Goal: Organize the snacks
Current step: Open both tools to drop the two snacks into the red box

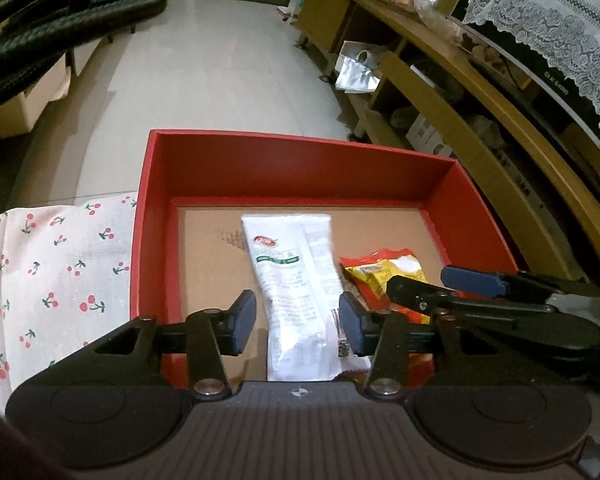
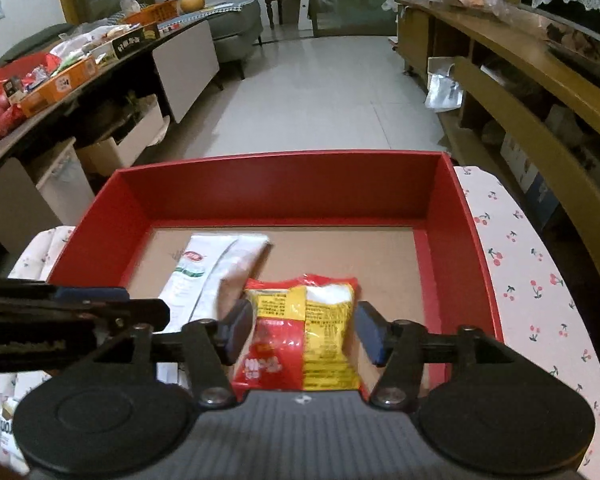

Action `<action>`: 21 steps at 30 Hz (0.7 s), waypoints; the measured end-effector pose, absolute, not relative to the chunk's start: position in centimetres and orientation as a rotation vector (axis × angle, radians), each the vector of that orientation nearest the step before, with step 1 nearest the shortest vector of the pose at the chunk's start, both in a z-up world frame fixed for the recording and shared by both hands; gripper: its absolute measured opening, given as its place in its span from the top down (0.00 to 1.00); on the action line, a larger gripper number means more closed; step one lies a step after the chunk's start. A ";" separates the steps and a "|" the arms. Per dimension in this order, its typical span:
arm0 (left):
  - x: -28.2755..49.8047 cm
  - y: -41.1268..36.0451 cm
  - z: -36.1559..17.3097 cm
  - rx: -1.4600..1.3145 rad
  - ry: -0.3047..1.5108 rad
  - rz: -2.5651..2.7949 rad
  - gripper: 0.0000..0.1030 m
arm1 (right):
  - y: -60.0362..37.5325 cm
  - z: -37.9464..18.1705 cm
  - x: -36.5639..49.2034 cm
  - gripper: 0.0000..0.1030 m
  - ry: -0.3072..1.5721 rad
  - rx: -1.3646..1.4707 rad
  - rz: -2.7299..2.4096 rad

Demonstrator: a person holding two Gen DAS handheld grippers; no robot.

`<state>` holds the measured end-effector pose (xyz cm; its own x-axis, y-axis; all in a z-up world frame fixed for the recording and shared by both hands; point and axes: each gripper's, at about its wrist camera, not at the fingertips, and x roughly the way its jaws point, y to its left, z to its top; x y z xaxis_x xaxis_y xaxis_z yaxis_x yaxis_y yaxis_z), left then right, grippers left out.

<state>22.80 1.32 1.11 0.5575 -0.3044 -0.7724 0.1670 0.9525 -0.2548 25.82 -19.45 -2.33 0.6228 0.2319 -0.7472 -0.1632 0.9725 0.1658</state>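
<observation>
While both tools point down into it, the red box (image 1: pixel 300 168) sits on a white cloth printed with cherries (image 1: pixel 52 272), which shows at nine o'clock of the box in the left wrist view and at three o'clock in the right wrist view. Inside the box, on its brown cardboard floor, the white snack packet (image 1: pixel 296 280) lies lengthwise toward the left side, its far end pointing to twelve o'clock. The left tool (image 1: pixel 298 322) hangs over the near half of this packet with its blue pads standing clear of the wrapper on either side, so it is released and grips nothing. At three o'clock of the white packet, just beside it, lies the red and yellow snack packet (image 1: pixel 384 276), close to the box's right wall and near edge. The right tool (image 2: pixel 304 330) is over that packet, its pads apart with the packet between them; the left pad is at the wrapper's edge and the right pad shows a sliver of gap, so the packet looks let go rather than squeezed. In the left wrist view the right tool comes in from three o'clock, and in the right wrist view the left tool comes in from nine o'clock. Beyond the box at twelve o'clock stretches a pale tiled floor (image 2: pixel 320 92), with a cluttered dark counter (image 2: pixel 60 84) at ten o'clock and wooden shelving (image 2: pixel 520 92) at two o'clock.
</observation>
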 end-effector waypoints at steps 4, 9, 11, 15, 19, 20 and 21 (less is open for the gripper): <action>22.2 1.5 1.8 -0.140 0.914 -0.263 0.34 | -20.0 -1.2 25.3 0.41 0.845 0.107 0.219; 21.1 2.3 2.9 -0.164 0.891 -0.264 0.30 | -19.8 0.4 23.9 0.41 0.822 0.112 0.228; 20.9 2.0 3.2 -0.161 0.884 -0.265 0.28 | -19.6 0.9 23.2 0.41 0.817 0.108 0.231; 20.0 1.9 3.7 -0.177 0.873 -0.271 0.25 | -19.3 1.6 22.0 0.41 0.809 0.104 0.242; 19.0 2.1 3.9 -0.192 0.873 -0.277 0.24 | -19.2 2.0 20.7 0.41 0.810 0.120 0.253; 18.7 2.1 3.9 -0.192 0.874 -0.279 0.24 | -19.2 2.0 20.3 0.41 0.808 0.119 0.252; 18.5 2.1 3.9 -0.191 0.875 -0.279 0.24 | -19.2 2.1 20.0 0.41 0.807 0.119 0.253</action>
<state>18.49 2.13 3.87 0.6085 -0.3177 -0.7272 0.1623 0.9468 -0.2778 19.96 -19.17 2.06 0.6638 0.2684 -0.6981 -0.1783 0.9633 0.2008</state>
